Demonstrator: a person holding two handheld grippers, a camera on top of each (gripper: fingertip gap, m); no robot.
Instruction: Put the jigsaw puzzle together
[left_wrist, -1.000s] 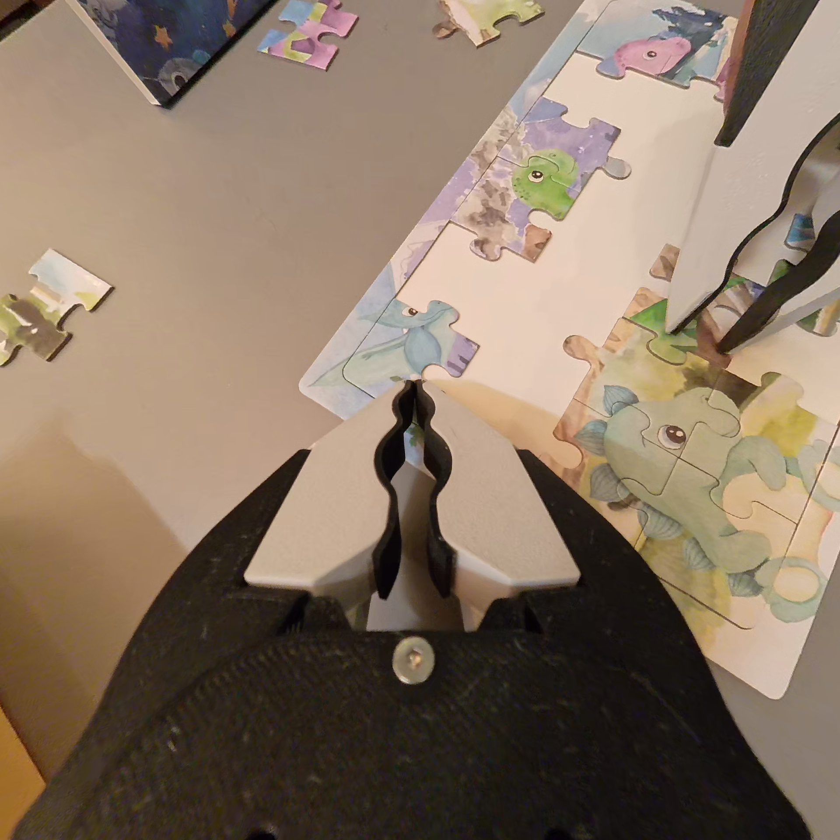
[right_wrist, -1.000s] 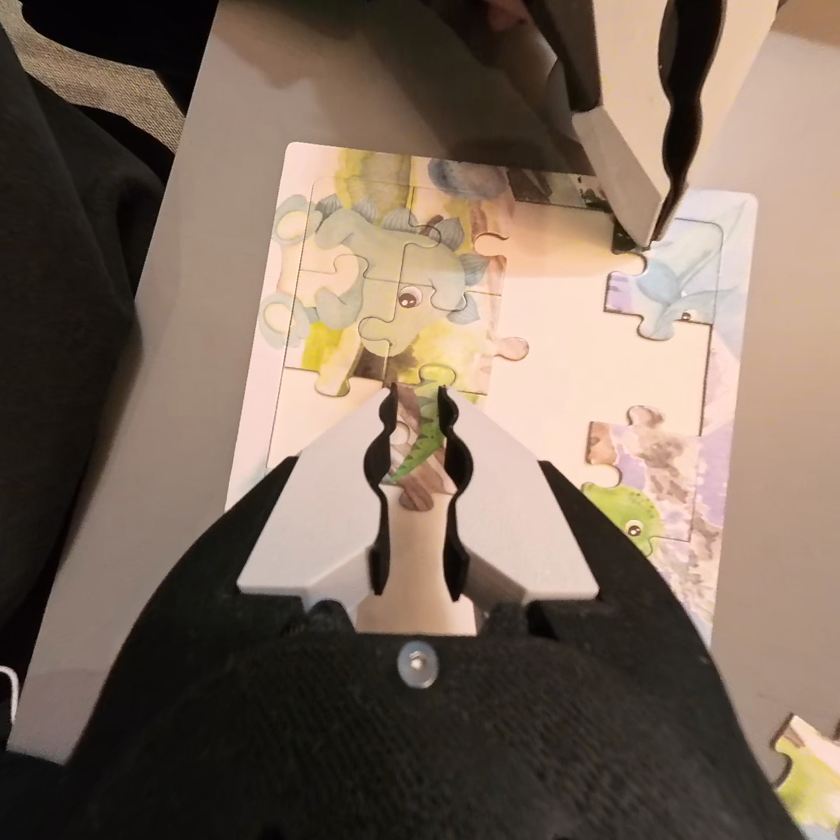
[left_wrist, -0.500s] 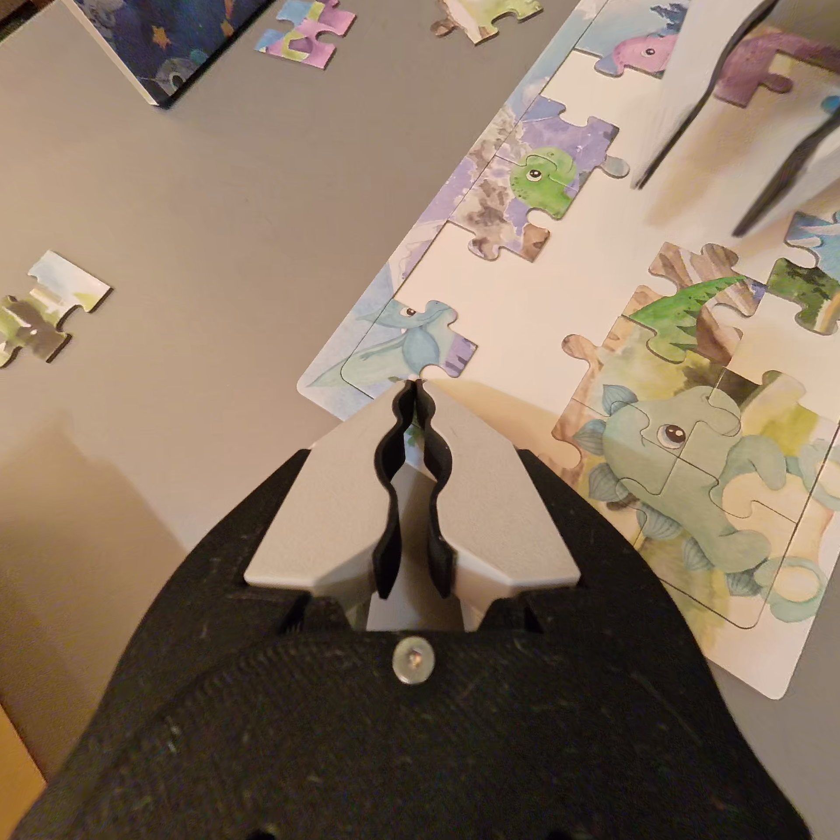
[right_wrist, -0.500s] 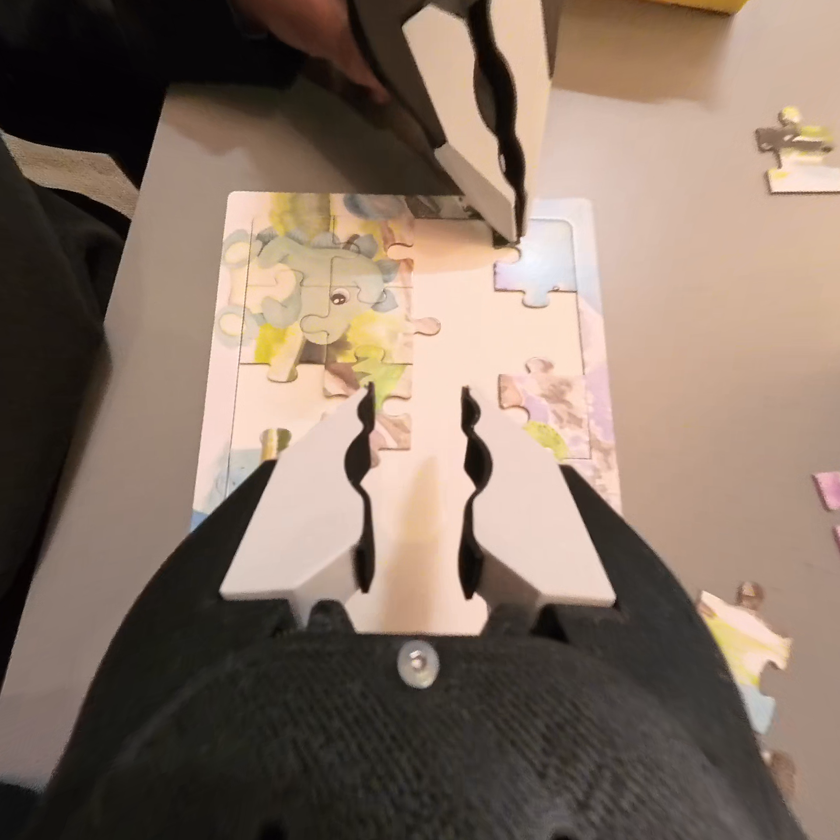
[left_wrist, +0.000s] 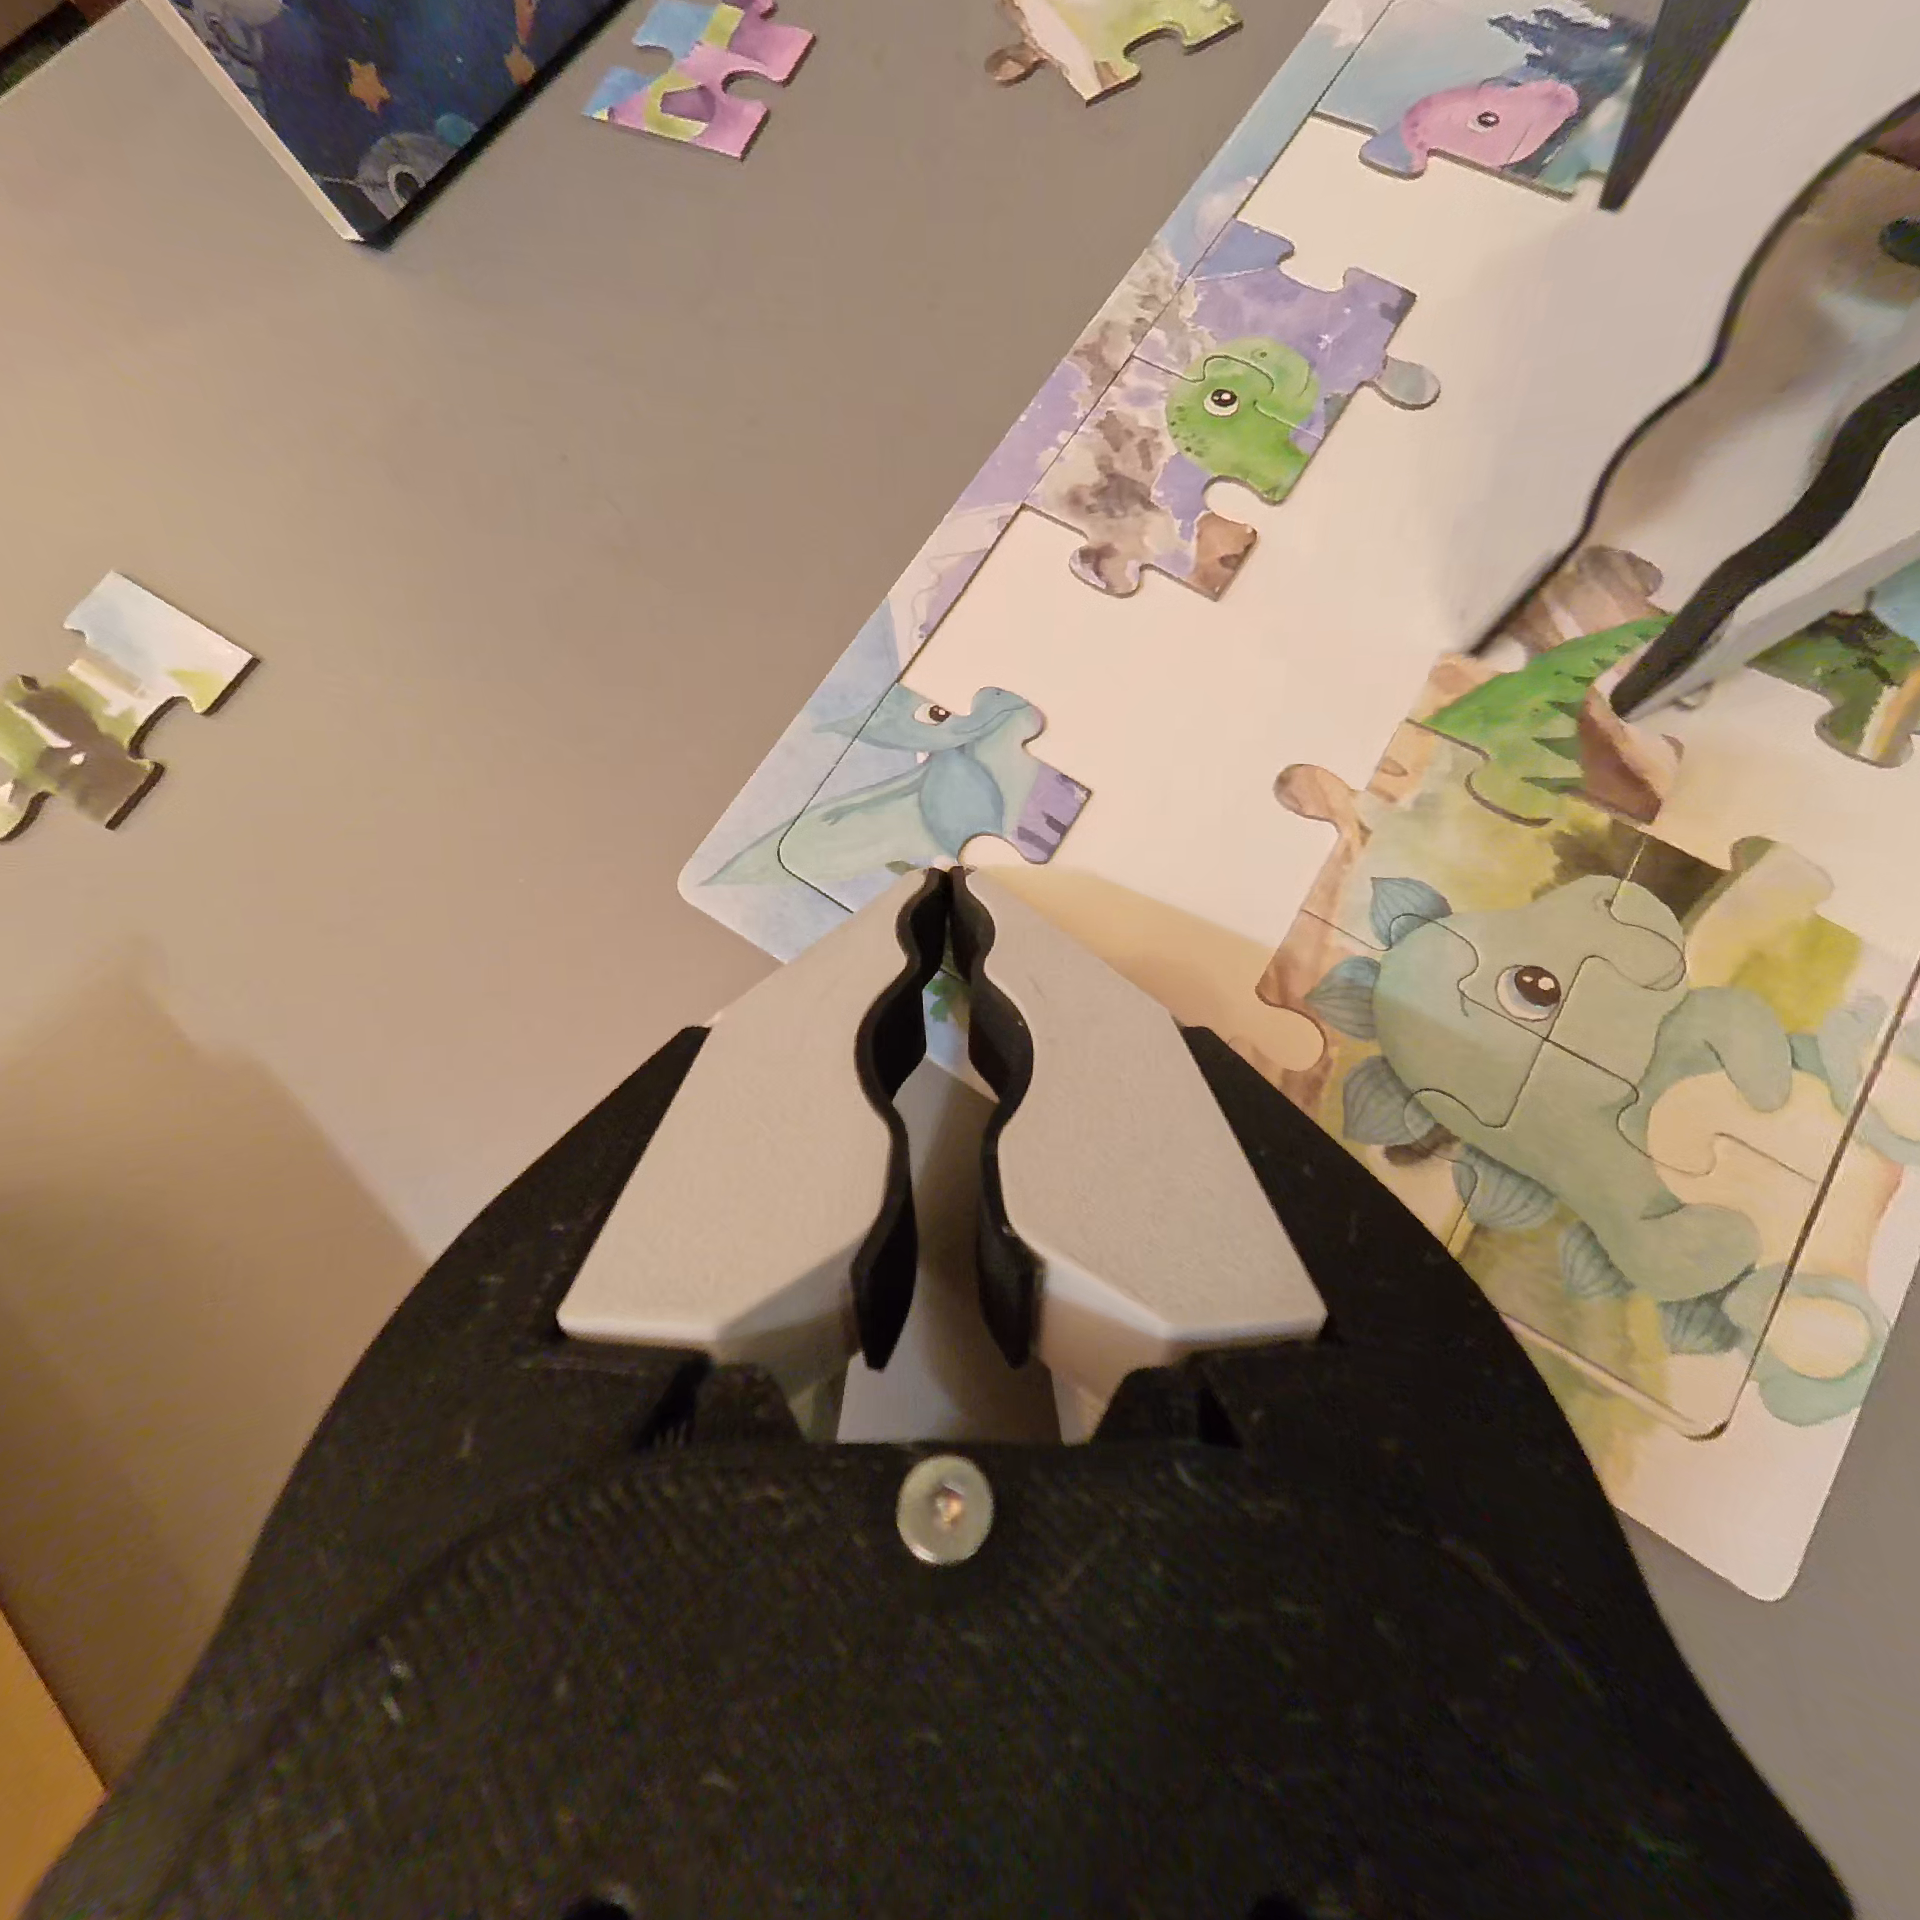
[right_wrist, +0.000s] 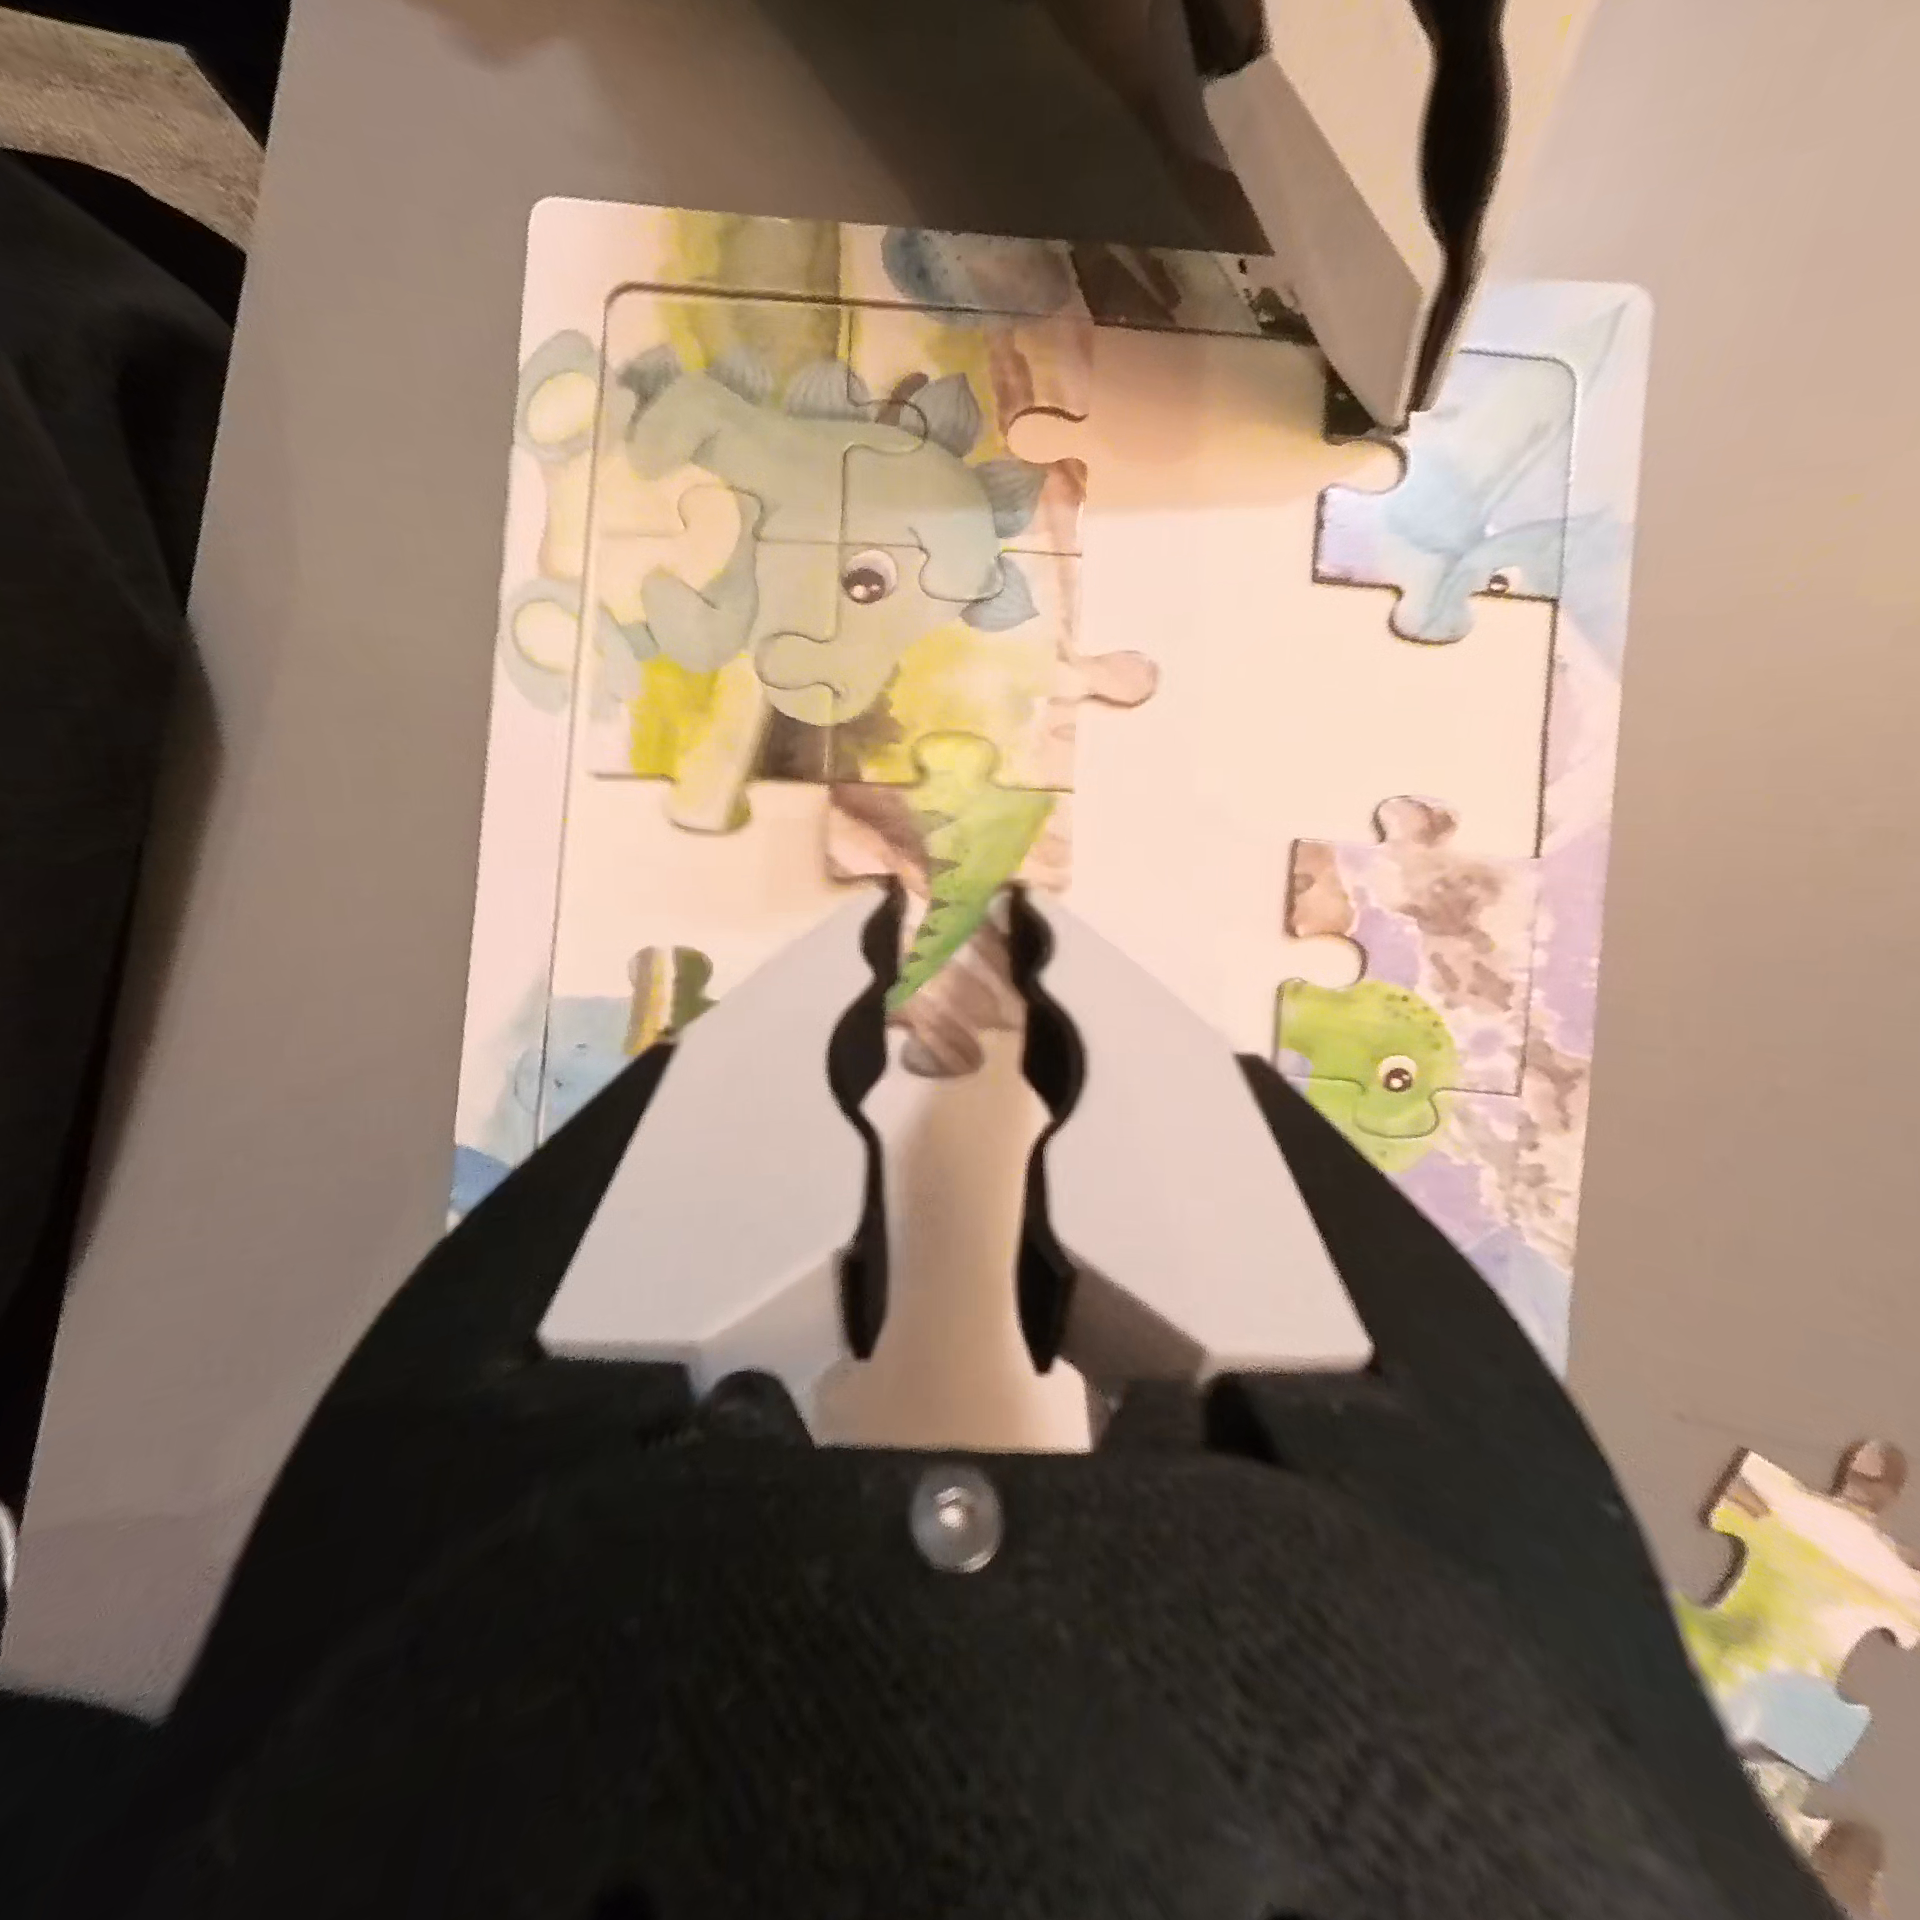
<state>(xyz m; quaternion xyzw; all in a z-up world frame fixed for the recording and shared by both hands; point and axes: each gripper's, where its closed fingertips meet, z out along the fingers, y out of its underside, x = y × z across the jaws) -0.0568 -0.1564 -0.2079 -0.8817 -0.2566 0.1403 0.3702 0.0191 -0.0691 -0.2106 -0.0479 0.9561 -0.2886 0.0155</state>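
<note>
Cardboard piece (right_wrist: 951, 883) — knobbed, green-streaked

The left claw (left_wrist: 951, 883) is covering the board's (left_wrist: 1195, 717) near corner, hiding whatever its closed tips are pinching. The right claw (right_wrist: 954, 902) is blurring with motion and hiding the lower part of the green-leaf piece (right_wrist: 951, 862). Beyond the left claw, the box (left_wrist: 416, 94) is running off the top edge. Right of the right claw, a loose piece (right_wrist: 1808, 1600) is being cut by the edge.
</note>
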